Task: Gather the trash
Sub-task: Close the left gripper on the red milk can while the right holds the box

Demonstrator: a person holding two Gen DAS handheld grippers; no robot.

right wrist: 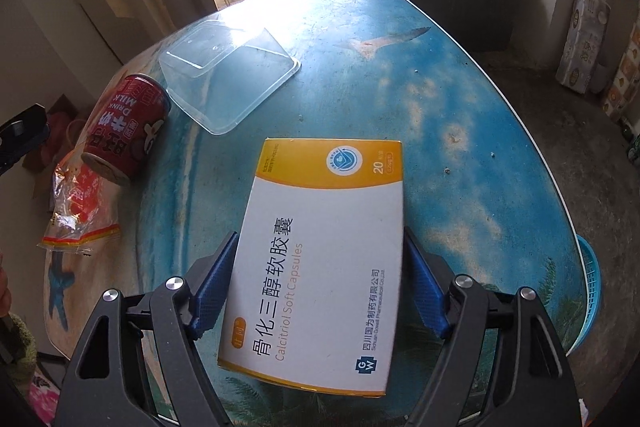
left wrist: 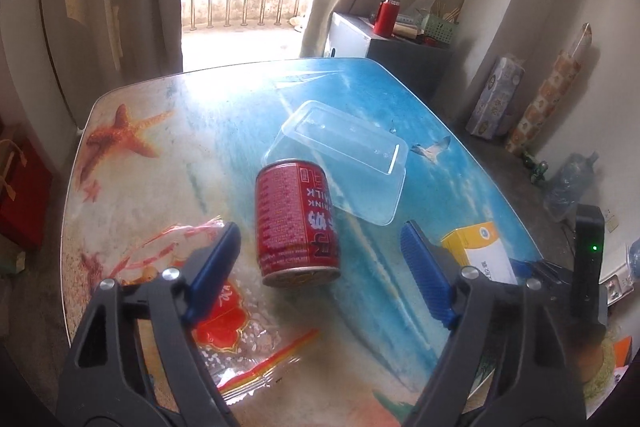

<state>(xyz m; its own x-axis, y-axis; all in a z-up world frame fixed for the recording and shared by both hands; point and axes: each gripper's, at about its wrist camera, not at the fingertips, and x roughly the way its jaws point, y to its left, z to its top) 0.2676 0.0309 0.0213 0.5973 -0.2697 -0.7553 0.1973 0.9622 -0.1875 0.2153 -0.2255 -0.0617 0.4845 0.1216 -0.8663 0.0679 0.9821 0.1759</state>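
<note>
Blue beach-print table (left wrist: 360, 99) carries everything. Clear plastic container (right wrist: 228, 67) lies upside down toward the far edge, its near rim just beside a red milk can (left wrist: 296, 223) standing inverted. Crinkled red-printed wrapper (left wrist: 236, 331) lies near the left edge. Left gripper (left wrist: 320, 263) stands apart, astride the can, pads clear. Right gripper (right wrist: 320, 283) clamps the yellow-and-white capsule box (right wrist: 320, 247).

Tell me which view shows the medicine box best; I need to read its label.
The right wrist view: the medicine box fills the centre between the right gripper's jaws, its printed face fully readable. The left wrist view shows only a corner behind that gripper's finger.
</note>
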